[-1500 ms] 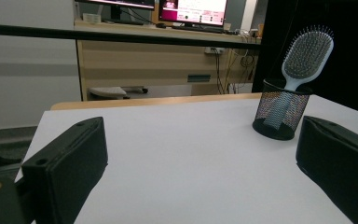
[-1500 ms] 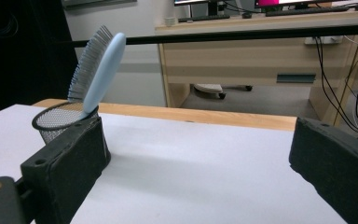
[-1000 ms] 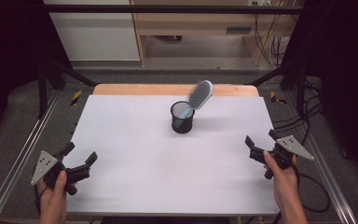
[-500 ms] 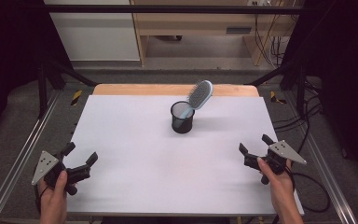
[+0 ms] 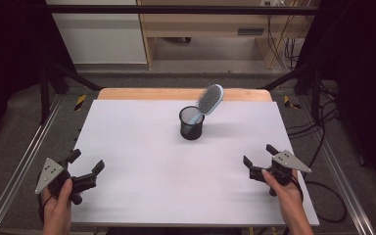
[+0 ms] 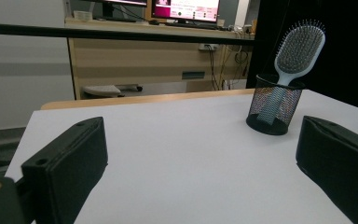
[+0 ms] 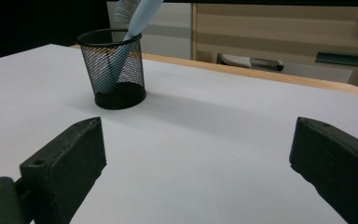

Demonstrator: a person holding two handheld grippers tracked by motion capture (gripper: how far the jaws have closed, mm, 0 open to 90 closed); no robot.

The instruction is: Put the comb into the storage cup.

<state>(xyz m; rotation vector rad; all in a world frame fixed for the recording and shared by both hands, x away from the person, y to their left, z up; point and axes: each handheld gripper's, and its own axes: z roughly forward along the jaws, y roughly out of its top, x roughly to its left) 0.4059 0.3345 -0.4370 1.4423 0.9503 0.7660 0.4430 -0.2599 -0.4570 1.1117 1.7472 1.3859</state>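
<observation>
Here, in the high view, the hairbrush [image 5: 206, 103] leans handle-down in the mesh cup [image 5: 192, 124], mid-bench toward the far edge; the left gripper [image 5: 84, 173] and right gripper [image 5: 258, 159] sit near, jaws apart, empty. In the left gripper view, the brush head [image 6: 300, 50] tilts right: grasp there, lifting straight. In the right gripper view, bare bench [image 7: 223, 121] lies between; nothing blocks, though the light cup [image 7: 115, 67] may tip.
</observation>
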